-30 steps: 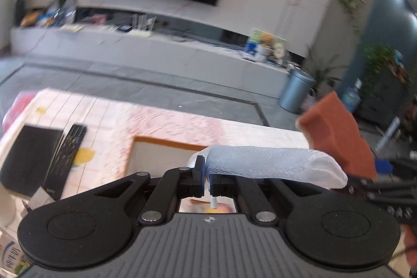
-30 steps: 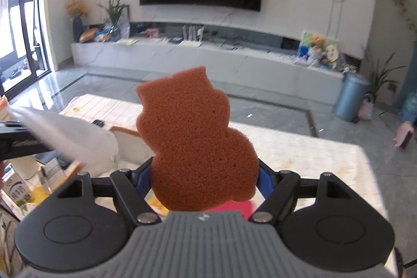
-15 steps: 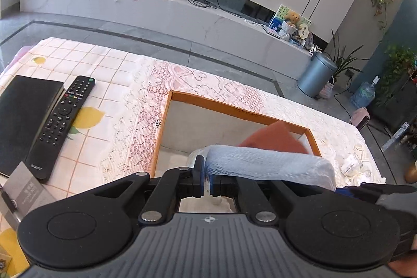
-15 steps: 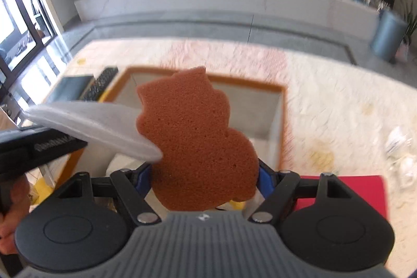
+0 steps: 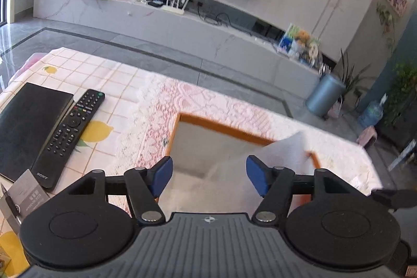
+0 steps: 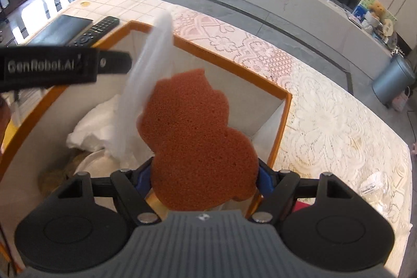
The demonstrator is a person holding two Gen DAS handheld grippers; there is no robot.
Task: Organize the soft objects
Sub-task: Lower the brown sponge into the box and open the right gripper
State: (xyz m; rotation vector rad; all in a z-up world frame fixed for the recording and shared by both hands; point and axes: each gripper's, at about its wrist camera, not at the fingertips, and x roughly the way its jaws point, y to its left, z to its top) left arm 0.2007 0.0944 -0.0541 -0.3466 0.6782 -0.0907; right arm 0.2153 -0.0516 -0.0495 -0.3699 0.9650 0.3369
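Left wrist: left gripper [image 5: 208, 175] fingers spread apart, nothing between; white cloth [image 5: 284, 155] blurred over the orange-rimmed box [image 5: 224, 128], far corner hidden. Right wrist: right gripper [image 6: 204, 176] clamped on brown sponge [image 6: 192, 137] above the box; sponge hides the fingertips

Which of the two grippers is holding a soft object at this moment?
The right gripper: shut on the brown sponge. The left gripper is open, its white cloth falling free.

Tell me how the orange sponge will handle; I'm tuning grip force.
The sponge is open-pored foam, so probably light and squashy. It stands upright above the right gripper, so fairly stiff for foam. Its rough surface probably won't slip.
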